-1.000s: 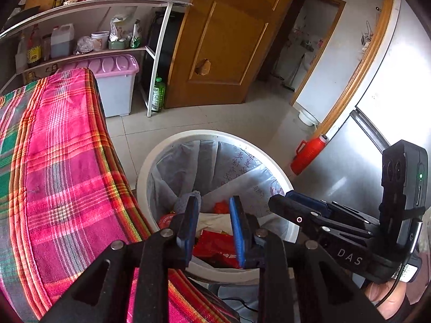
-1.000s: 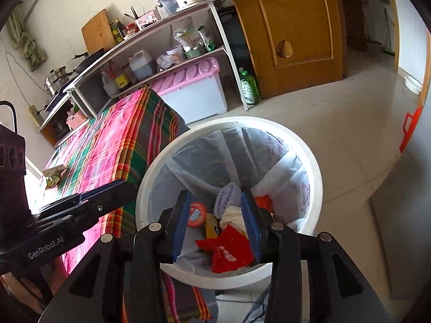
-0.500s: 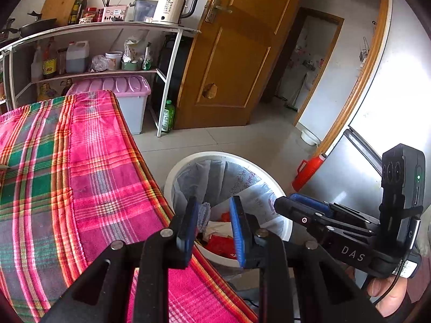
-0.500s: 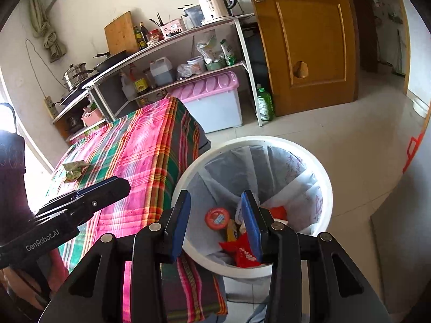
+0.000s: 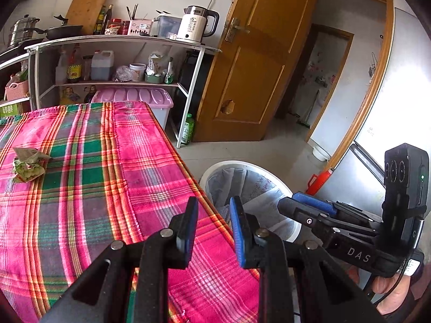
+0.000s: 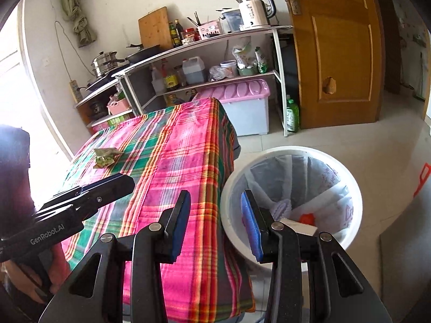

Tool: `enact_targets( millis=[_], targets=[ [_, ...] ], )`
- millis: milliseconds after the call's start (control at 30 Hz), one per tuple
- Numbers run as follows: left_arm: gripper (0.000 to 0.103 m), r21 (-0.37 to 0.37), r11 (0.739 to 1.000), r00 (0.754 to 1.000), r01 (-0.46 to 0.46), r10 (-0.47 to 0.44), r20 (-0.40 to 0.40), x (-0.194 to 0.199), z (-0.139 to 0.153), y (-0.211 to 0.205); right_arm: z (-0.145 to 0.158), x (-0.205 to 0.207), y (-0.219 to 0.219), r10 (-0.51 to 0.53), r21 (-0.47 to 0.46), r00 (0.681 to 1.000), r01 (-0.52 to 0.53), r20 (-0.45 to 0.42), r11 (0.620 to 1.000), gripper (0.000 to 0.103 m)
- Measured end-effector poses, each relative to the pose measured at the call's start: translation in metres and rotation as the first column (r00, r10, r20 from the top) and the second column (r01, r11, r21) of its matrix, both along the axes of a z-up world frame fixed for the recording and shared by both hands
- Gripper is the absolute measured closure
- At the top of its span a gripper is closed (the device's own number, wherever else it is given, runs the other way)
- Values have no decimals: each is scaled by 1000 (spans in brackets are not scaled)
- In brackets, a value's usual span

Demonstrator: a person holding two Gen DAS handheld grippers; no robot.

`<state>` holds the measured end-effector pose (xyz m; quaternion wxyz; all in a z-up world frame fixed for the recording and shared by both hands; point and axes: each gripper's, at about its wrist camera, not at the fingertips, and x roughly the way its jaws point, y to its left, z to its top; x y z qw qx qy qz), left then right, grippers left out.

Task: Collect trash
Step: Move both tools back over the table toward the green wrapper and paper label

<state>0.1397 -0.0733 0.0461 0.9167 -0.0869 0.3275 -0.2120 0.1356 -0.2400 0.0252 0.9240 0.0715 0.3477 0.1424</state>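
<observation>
A crumpled greenish wrapper (image 5: 28,164) (image 6: 105,156) lies on the pink and green plaid tablecloth (image 5: 89,177) (image 6: 177,167), far across the table. A white bin (image 5: 243,177) (image 6: 293,188) with a pale liner stands on the floor beside the table's edge, with red and white trash inside. My left gripper (image 5: 212,214) hangs open and empty over the table's near corner. My right gripper (image 6: 215,207) is open and empty too, straddling the gap between table edge and bin. Each gripper shows in the other's view.
Behind the table stand metal shelves (image 5: 121,43) with a kettle (image 5: 195,24), bottles and pots, and a pink-lidded storage box (image 6: 242,102) beneath. A wooden door (image 5: 256,62) stands open at right. A green bottle (image 6: 292,115) and a red container (image 5: 319,181) sit on the floor.
Both grippers rose and drew back from over the bin toward the table. The bin shrank and slid right; the tablecloth and the wrapper came into view. Jaws unchanged.
</observation>
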Motion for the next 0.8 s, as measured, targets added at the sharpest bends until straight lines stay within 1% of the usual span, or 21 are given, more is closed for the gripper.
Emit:
enact_targets(
  millis=[467,633,800],
  targets=[
    [78,-13,991,991,-136,136,13,-21,-4,65,-2,1,56,127,-11,992,-128,-13,992,63],
    [77,-18,982,982,-188,188,16,-24,-5,90,-2,8,75,167,1,986,-167,-22,986,63],
    [76,-18,969,968,-248,248,22,-24,-6,119,-1,17,99,210,2,977,-210,-25,978,63]
  ],
)
